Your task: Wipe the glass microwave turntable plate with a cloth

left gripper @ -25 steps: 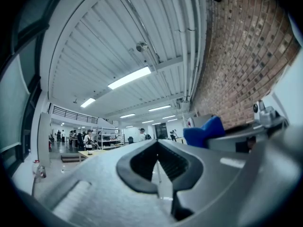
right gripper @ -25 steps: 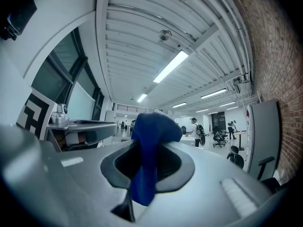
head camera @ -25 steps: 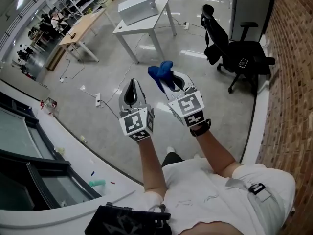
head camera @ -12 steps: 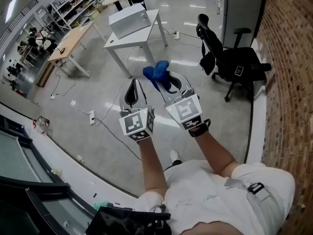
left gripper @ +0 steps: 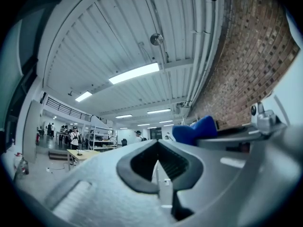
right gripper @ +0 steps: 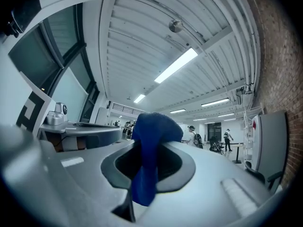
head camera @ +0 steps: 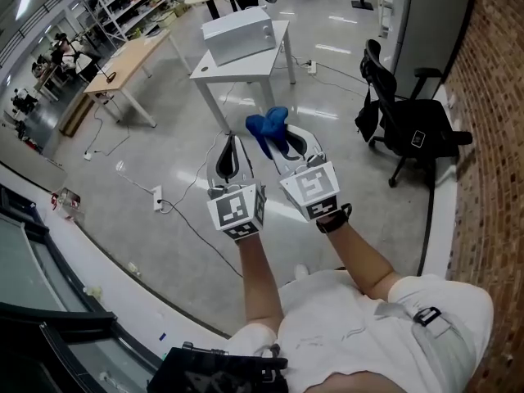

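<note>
From the head view I see mostly the shiny grey floor [head camera: 164,137], and on the right side a long brick wall [head camera: 491,178] runs along it. Beyond the grippers stands a white table [head camera: 246,68] with a white box [head camera: 237,31] on its top; this box is maybe a microwave, but at this size I cannot tell for sure. To the right of the table, near the brick wall, there is a black office chair [head camera: 413,129], and to the left, well apart, a wooden table [head camera: 135,51]. Both grippers are held up in the air over the floor, side by side and near to each other, each one with its marker cube turned to the head camera. The left gripper [head camera: 232,147] has its jaws pressed together, and in the left gripper view I see nothing between them, only the two dark pads meeting in one line. The right gripper [head camera: 282,140] pinches the blue cloth [head camera: 266,124]. In the right gripper view the cloth stands between the jaws, one bunched part rising over the tips and one narrow part hanging down in the gap. In the left gripper view the same cloth shows as a blue lump at the right, just beside the brick wall.
</note>
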Tool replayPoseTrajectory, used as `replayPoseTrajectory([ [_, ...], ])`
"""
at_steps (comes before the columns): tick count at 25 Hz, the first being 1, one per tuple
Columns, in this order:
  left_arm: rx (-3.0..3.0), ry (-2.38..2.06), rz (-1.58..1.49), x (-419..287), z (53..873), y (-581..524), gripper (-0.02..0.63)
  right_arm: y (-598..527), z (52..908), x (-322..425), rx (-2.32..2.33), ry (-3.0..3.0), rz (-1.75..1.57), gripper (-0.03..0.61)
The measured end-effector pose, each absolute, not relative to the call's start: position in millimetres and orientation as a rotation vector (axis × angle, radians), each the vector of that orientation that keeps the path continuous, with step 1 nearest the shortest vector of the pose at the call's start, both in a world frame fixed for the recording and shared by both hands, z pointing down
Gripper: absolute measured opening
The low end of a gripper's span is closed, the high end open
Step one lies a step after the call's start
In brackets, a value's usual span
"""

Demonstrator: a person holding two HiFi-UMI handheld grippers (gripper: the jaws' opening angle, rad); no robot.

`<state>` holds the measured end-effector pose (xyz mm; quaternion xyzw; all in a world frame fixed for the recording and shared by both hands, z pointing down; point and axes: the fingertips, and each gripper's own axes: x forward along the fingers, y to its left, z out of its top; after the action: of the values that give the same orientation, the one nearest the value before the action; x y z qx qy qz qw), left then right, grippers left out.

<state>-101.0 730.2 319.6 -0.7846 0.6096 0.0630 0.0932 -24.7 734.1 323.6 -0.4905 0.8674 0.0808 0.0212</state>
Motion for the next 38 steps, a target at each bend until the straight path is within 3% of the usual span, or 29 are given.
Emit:
replayPoseTrajectory([
  [17,-2.372,1.865,0.145,-102,352,588,-0.002,584,353,-16,-1.565,2.658,0.061,0.051],
  [31,-2.257,1.877,0.141,-32,317,447,0.002,430,322,40,-1.358,2.690,0.164,0.051],
  [38,-2.208,1.865,0.126,-3,325,414,0.002,379,347,75,-1.363,2.707,0.115,0.051],
])
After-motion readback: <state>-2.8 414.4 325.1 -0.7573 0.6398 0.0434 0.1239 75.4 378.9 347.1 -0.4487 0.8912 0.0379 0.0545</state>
